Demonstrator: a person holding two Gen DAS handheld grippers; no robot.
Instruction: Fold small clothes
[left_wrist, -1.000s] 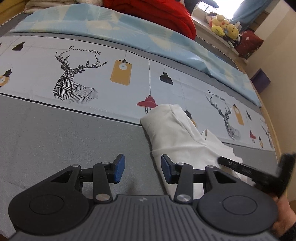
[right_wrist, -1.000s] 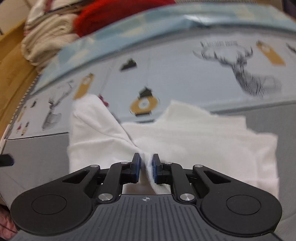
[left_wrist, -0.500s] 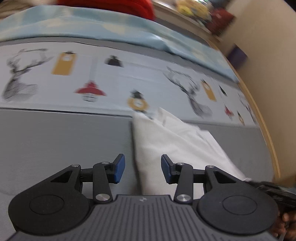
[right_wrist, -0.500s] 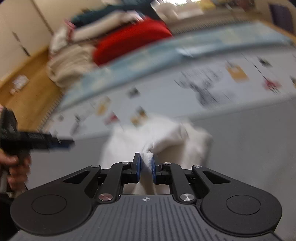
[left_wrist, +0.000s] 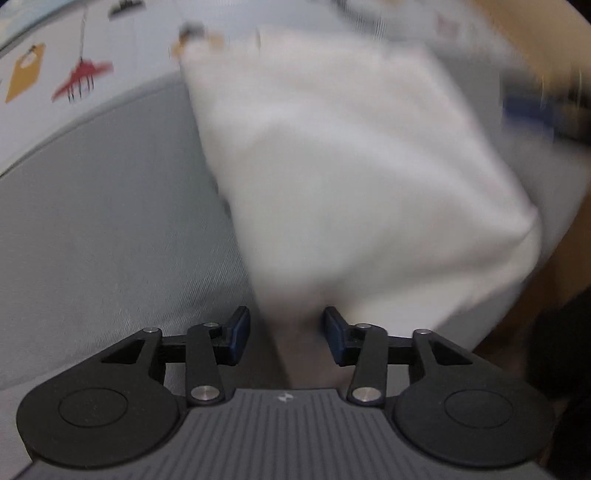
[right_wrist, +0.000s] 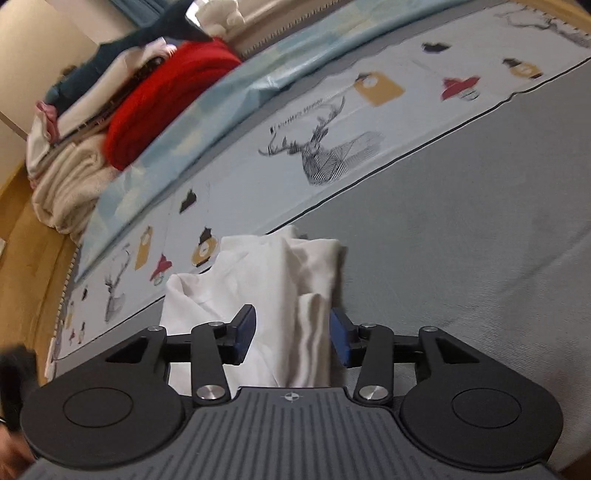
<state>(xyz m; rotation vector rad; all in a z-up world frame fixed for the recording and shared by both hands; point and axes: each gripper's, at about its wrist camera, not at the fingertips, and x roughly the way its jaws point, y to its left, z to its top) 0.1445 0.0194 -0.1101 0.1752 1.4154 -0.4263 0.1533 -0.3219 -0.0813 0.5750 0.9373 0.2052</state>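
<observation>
Over white garment (right_wrist: 273, 295), both jaws opening, unclamped

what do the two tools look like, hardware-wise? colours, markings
Both match. The left tool and right tool have matte black linkage arms with silver pivot pins, blue pads on the fingertips, round black discs either side, and a ribbed grey body with a small logo. No cables or sleeves visible.

The left wrist view looks steeply down along its fingers (left_wrist: 238, 334), close over the white cloth (left_wrist: 351, 166) on the bed (left_wrist: 92, 221), and is blurred. The right wrist view slants lower across the bed (right_wrist: 461, 221) toward the far piled bedding (right_wrist: 166, 96). Both share the cloth (right_wrist: 273, 280) and printed sheet (right_wrist: 332, 122).
</observation>
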